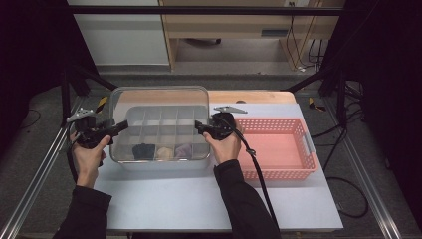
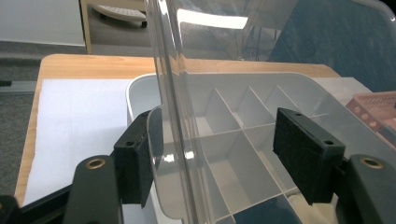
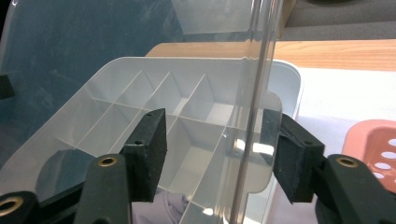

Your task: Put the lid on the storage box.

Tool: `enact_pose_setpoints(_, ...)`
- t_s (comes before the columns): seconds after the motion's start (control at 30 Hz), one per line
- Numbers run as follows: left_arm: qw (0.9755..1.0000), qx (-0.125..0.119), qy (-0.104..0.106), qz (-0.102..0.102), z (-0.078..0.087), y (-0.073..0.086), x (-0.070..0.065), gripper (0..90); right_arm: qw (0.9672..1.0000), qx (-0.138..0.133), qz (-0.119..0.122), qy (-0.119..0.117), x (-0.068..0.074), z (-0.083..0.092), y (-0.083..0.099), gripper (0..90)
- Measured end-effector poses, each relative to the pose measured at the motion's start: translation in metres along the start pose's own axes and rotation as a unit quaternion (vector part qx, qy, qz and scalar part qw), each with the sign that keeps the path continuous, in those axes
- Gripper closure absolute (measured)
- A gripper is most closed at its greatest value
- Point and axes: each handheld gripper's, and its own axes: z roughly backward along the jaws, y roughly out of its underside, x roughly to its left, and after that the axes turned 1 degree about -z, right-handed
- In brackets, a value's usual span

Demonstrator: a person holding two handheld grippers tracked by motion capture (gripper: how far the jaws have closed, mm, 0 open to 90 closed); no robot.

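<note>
The clear lid (image 1: 159, 97) stands upright at the far edge of the divided box (image 1: 159, 130) in the middle of the table (image 1: 199, 199). The left gripper (image 1: 119, 125) and right gripper (image 1: 198, 125) straddle the lid's side edges, jaws wide apart, pressing on nothing. A pink basket (image 1: 278, 147) lies just right of the box.
</note>
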Motion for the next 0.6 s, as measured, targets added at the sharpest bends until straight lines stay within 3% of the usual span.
enact_pose_setpoints(0.6,0.9992,0.029,0.006,0.027,-0.018,0.005,0.012,31.1,0.9997,0.015,-0.018,0.011,-0.005,-0.019,0.005,36.3)
